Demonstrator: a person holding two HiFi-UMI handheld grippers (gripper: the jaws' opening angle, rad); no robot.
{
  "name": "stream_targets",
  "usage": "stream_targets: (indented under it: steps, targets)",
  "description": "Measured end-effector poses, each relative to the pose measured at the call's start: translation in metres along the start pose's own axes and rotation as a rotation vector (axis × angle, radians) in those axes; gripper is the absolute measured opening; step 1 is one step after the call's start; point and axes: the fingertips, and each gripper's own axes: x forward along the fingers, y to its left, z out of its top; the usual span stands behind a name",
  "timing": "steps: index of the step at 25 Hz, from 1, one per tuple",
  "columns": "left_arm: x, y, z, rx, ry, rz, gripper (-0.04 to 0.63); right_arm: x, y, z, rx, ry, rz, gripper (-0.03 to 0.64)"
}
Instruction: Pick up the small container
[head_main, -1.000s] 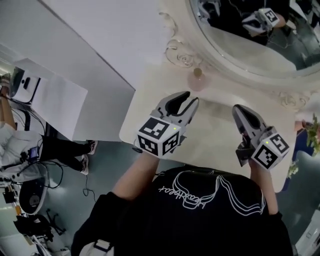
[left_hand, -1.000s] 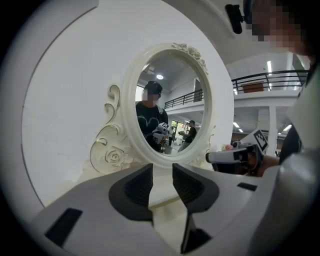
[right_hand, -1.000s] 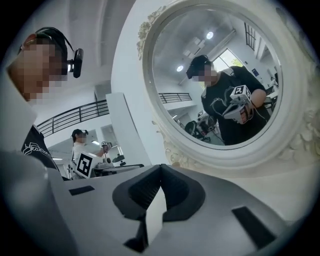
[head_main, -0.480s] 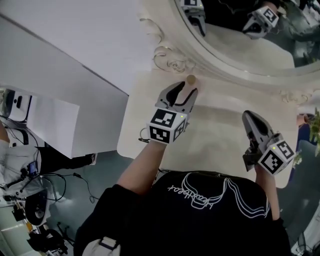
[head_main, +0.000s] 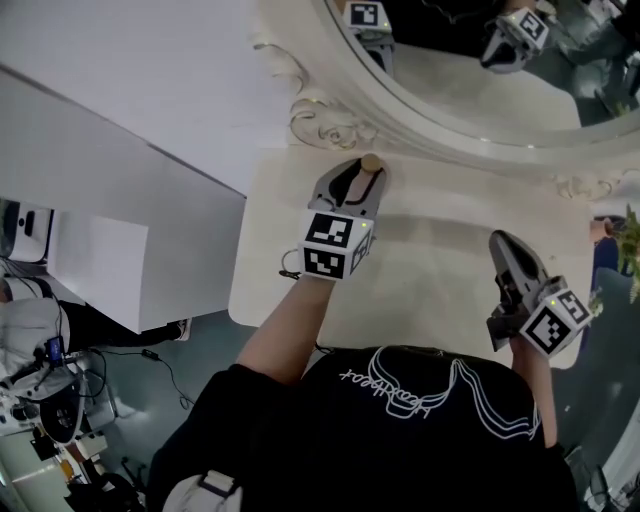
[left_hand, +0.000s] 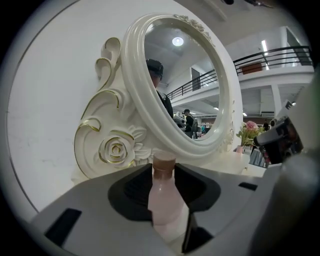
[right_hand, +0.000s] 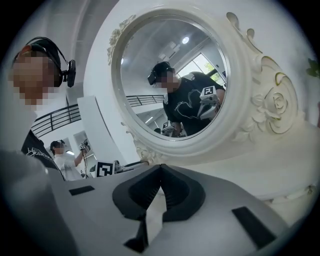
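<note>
**Risk.** The small pink bottle (left_hand: 166, 205) stands on the dresser top (head_main: 440, 260) at the foot of the ornate mirror (left_hand: 131, 75). It is slim and smooth, so an off-centre squeeze or a forward nudge from the left gripper (head_main: 360, 180) could tip it against the mirror's frame or let it slip.

**Grippers.** The left gripper's jaws have just been closing, and the pads appear to meet the bottle's sides. The right gripper (head_main: 502, 245), well out from the mirror, has its jaws together on nothing.

**Bottle.** Pale translucent pink, tan cap, upright.
</note>
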Motion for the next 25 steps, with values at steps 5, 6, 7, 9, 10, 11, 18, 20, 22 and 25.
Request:
stream_targets:
  steps: [5,6,7,9,10,11,18,20,22,25]
  targets:
    - [0.002,0.005,-0.002,0.023,0.001,0.008,0.133,-0.003,-0.005,-0.004,0.003,0.006,-0.035,0.005]
    - [0.002,0.004,-0.001,0.028,-0.001,0.01,0.132,-0.005,-0.004,-0.005,0.002,0.004,-0.037,0.005]
    - [0.001,0.003,0.0,0.033,-0.003,0.013,0.132,-0.008,-0.005,-0.006,0.008,-0.001,-0.039,0.005]
    - [-0.003,-0.001,0.003,0.046,-0.005,0.018,0.129,-0.016,-0.006,-0.007,0.02,-0.013,-0.039,0.005]
    - [-0.004,-0.002,0.004,0.05,-0.004,0.019,0.129,-0.018,-0.006,-0.007,0.018,-0.017,-0.039,0.005]
    - [-0.004,-0.003,0.004,0.052,-0.003,0.019,0.129,-0.019,-0.005,-0.006,0.009,-0.018,-0.04,0.005]
    - [-0.002,0.0,0.003,0.05,-0.001,0.02,0.124,-0.02,-0.009,-0.012,0.006,-0.022,-0.05,0.005]
    - [-0.001,0.001,0.003,0.046,0.006,0.021,0.124,-0.019,-0.009,-0.013,-0.008,-0.015,-0.055,0.005]
    - [-0.001,0.001,0.003,0.04,0.01,0.023,0.124,-0.018,-0.008,-0.014,-0.008,-0.012,-0.05,0.005]
    - [-0.002,0.001,0.003,0.019,0.011,0.026,0.124,-0.018,-0.008,-0.016,0.002,-0.008,-0.045,0.005]
